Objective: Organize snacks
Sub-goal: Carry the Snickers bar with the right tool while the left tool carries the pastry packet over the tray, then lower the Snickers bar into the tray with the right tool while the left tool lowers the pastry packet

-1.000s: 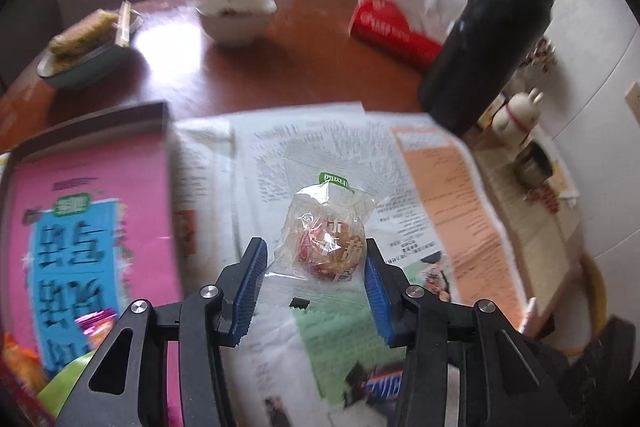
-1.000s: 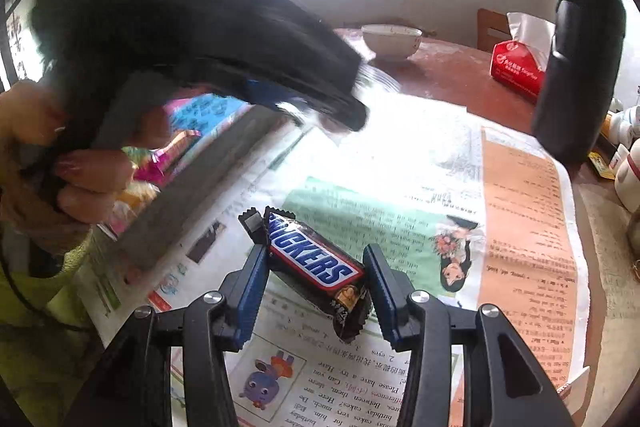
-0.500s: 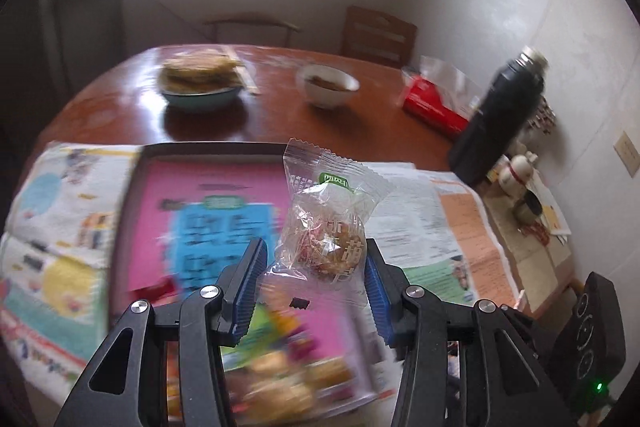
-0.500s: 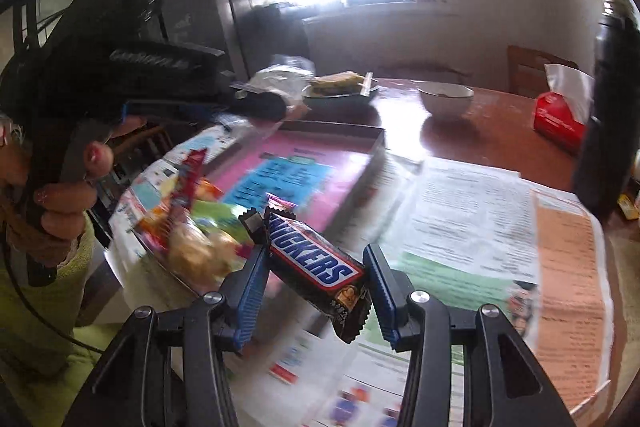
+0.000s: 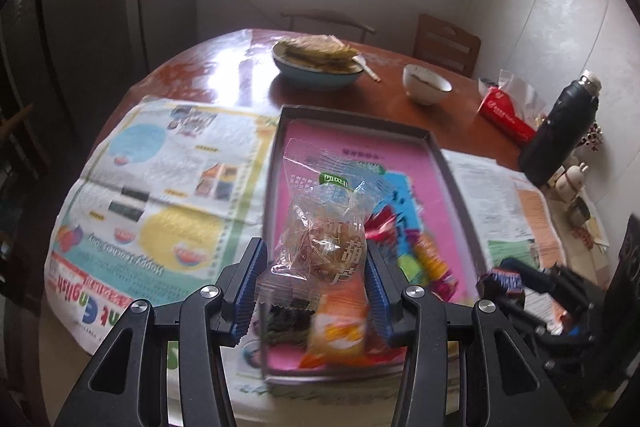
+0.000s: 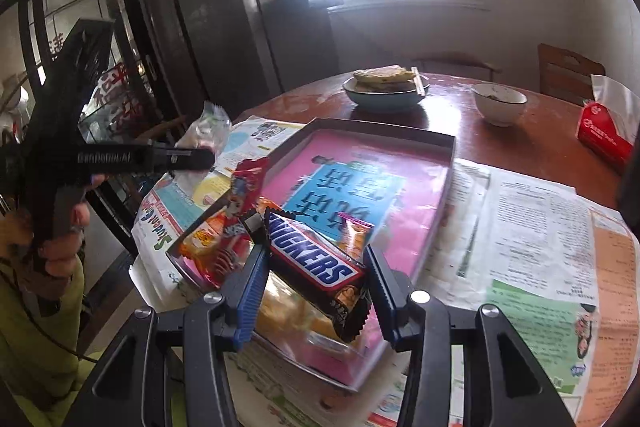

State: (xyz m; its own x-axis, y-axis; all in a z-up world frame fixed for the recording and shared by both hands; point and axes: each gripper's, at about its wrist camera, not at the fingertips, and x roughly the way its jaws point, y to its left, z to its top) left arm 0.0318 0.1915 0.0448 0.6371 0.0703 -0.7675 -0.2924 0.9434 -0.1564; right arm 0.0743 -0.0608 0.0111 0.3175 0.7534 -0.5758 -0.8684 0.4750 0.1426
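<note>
A Snickers bar point(image 6: 316, 267), its logo legible only from the right wrist, is clamped in the right gripper point(image 6: 316, 291) above the pink-lined tray point(image 6: 448, 163); the left gripper point(image 5: 312, 287) grips a clear snack packet point(image 5: 324, 227) over the same tray, beside a "Student" newspaper point(image 6: 160, 227).

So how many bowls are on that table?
2. A blue bowl heaped with flatbread sits at the far side; a small white bowl stands to its right. No others in view.
</note>
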